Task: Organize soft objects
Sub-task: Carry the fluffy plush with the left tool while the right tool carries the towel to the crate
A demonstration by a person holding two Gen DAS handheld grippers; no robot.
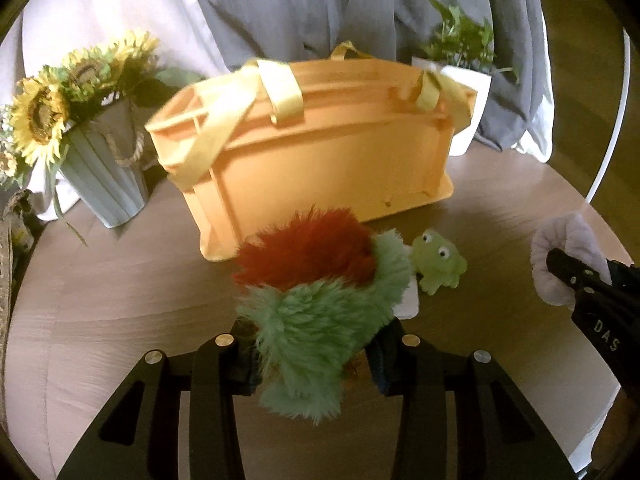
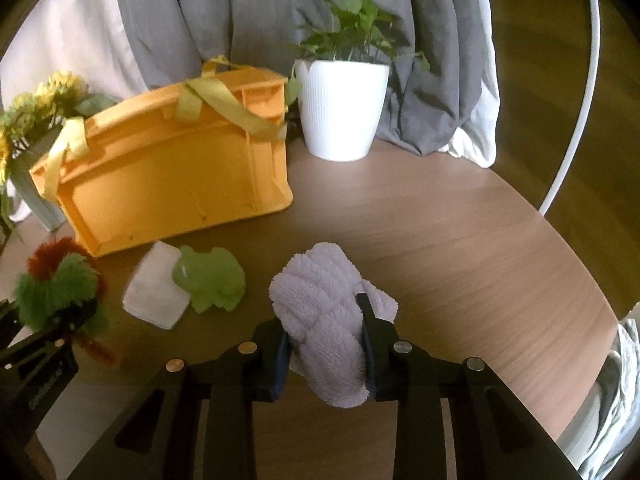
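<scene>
My left gripper (image 1: pixel 312 356) is shut on a fluffy green and red plush (image 1: pixel 316 300) and holds it just above the table, in front of an orange basket (image 1: pixel 320 160) with yellow straps. My right gripper (image 2: pixel 326 344) is shut on a lilac fluffy cloth (image 2: pixel 320 308) over the table. It also shows at the right of the left wrist view (image 1: pixel 560 264). A small green frog toy (image 1: pixel 438 264) and a white pad (image 2: pixel 156 292) lie on the table between the grippers, near the basket (image 2: pixel 172 176). The plush also shows in the right wrist view (image 2: pixel 56 284).
A sunflower bouquet in a ribbed grey vase (image 1: pixel 100 184) stands left of the basket. A white pot with a green plant (image 2: pixel 340 108) stands right of it. Grey and white curtains (image 2: pixel 240 8) hang behind. The round wooden table's edge (image 2: pixel 580 248) curves at the right.
</scene>
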